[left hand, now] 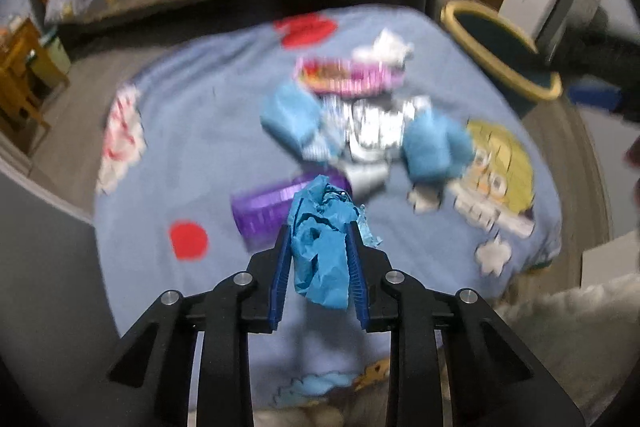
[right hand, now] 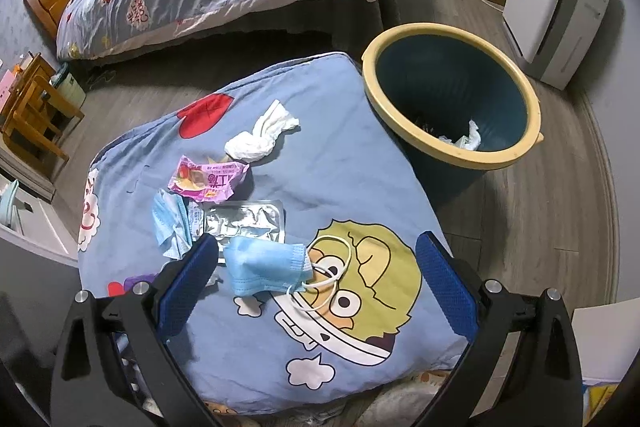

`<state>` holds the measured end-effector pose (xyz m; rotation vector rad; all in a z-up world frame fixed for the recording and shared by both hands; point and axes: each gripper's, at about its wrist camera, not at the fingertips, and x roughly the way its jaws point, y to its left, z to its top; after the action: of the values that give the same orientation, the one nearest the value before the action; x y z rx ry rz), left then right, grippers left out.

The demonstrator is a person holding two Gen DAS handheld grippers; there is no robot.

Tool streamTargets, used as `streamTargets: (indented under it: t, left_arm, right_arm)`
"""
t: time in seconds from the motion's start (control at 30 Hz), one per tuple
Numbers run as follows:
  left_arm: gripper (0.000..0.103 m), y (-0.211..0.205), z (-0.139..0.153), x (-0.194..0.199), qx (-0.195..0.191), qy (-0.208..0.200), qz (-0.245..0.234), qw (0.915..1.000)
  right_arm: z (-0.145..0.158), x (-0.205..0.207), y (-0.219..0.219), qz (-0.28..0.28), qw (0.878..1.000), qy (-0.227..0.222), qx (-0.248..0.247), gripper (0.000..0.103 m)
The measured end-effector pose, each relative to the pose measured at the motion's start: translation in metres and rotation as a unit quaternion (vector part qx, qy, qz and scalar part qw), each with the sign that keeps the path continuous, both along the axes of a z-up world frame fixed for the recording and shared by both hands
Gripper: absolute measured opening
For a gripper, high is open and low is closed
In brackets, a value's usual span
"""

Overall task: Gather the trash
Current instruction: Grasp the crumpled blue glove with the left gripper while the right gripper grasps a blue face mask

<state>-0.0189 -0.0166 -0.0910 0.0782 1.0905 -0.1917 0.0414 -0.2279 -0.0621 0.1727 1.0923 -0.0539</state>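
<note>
Fingers of the left gripper (left hand: pixel 320 239) clench a crumpled blue wrapper (left hand: pixel 320 251) above the cushion (right hand: pixel 360 167); the right gripper (right hand: pixel 316 263) hangs released over a blue face mask (right hand: pixel 264 267). At two o'clock, the bin (right hand: pixel 452 31) holds little. Tissue (right hand: pixel 260 139), pink packet (right hand: pixel 204 179) and foil (right hand: pixel 248 219) remain: collection looks barely begun.

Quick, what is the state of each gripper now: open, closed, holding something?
Left gripper: closed on a crumpled blue paper.
Right gripper: open, holding nothing, above the blue face mask.
</note>
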Motion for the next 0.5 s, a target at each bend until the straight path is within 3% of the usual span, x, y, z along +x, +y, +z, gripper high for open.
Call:
streamTargets:
  t: [0.17, 0.33, 0.5]
  left_arm:
    - [0.029, 0.015, 0.022, 0.015, -0.004, -0.038, 0.028, 0.9989]
    - [0.029, 0.023, 0.025, 0.028, -0.013, -0.044, 0.048, 0.9978]
    - [0.029, 0.027, 0.021, 0.035, -0.020, -0.041, 0.054, 0.9975]
  right_arm:
    - [-0.016, 0.003, 0.011, 0.013, 1.000, 0.015, -0.001, 0.097]
    - [-0.041, 0.005, 0.023, 0.020, 0.999, 0.047, 0.018, 0.097]
    - [-0.060, 0.010, 0.037, 0.041, 0.997, 0.066, 0.005, 0.094]
